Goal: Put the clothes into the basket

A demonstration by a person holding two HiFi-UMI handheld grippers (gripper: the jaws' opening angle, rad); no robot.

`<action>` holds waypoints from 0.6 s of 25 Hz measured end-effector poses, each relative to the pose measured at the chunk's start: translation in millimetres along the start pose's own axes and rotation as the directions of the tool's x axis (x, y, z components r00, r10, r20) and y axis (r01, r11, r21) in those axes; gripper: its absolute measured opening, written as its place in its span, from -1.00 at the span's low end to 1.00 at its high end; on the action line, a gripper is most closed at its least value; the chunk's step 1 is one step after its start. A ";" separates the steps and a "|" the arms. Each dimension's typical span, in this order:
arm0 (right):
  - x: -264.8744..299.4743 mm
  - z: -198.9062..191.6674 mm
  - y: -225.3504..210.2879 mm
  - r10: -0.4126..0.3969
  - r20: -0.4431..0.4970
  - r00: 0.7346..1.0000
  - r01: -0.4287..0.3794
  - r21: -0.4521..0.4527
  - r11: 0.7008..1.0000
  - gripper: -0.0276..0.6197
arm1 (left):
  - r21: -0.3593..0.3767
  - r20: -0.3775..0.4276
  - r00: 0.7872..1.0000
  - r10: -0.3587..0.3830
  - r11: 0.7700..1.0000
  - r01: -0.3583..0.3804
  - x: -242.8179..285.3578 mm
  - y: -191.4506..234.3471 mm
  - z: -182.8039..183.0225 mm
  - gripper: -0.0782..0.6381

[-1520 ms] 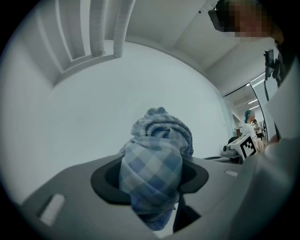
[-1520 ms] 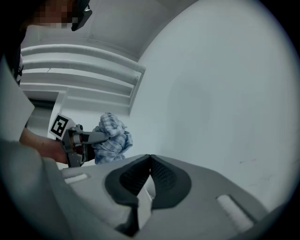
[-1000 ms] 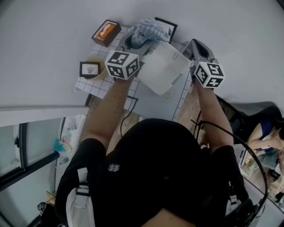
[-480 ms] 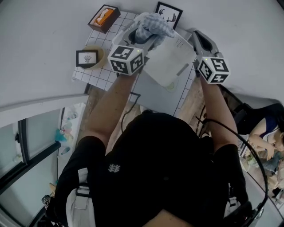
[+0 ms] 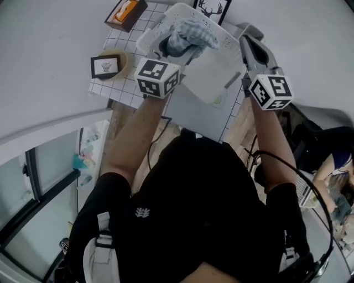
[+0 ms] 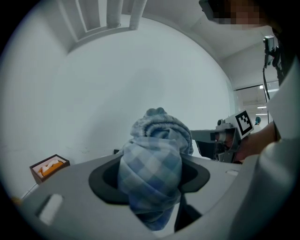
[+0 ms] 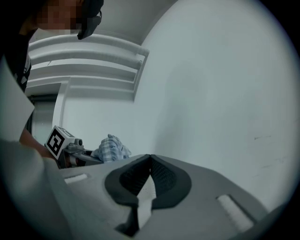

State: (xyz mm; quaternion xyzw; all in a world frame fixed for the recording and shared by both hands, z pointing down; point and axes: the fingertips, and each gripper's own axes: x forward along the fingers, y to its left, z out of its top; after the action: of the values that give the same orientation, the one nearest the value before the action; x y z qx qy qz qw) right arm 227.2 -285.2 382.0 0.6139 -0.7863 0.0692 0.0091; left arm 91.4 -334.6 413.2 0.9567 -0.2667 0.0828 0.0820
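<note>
Blue checked cloth (image 6: 152, 159), soft and rolled into a bundle, is pinched between the pads of the left hand-held gripper (image 6: 151, 176). In the head view it is over the white plastic basket (image 5: 221, 63), which has rows of small holes. The right hand-held gripper (image 7: 149, 161) has its ribbed pads pressed together at the tips, at the basket's edge. A white strip shows lower in the gap. On a grid mat (image 5: 119, 88) stand an orange box (image 5: 126, 10), a framed card (image 5: 105, 66) and a deer picture (image 5: 213, 8).

cloth (image 5: 191, 34): over basket (image 5: 227, 55) | picture (image 5: 213, 8): behind basket | box (image 5: 124, 10): left
</note>
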 end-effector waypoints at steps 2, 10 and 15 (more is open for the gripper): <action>2.0 -4.8 -0.5 0.003 -0.005 1.000 -0.003 0.021 1.000 -0.91 | 0.005 -0.011 1.000 -0.005 1.000 0.005 3.8 -1.6 -5.1 -0.04; 4.6 -9.8 -1.4 0.011 -0.003 1.000 -0.011 0.063 0.998 -0.91 | 0.034 -0.064 0.998 -0.013 0.999 0.015 12.8 -12.0 -28.0 0.04; 6.4 -11.4 -4.2 0.005 -0.011 1.000 -0.004 0.057 0.998 -0.91 | 0.058 -0.078 0.997 -0.007 0.998 0.012 12.3 -14.3 -35.8 0.06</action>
State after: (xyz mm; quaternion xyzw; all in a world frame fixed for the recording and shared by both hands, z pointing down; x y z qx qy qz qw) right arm 228.9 -290.9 394.3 0.6116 -0.7854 0.0948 -0.0041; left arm 105.2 -321.5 448.9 0.9560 -0.2562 0.1275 0.0646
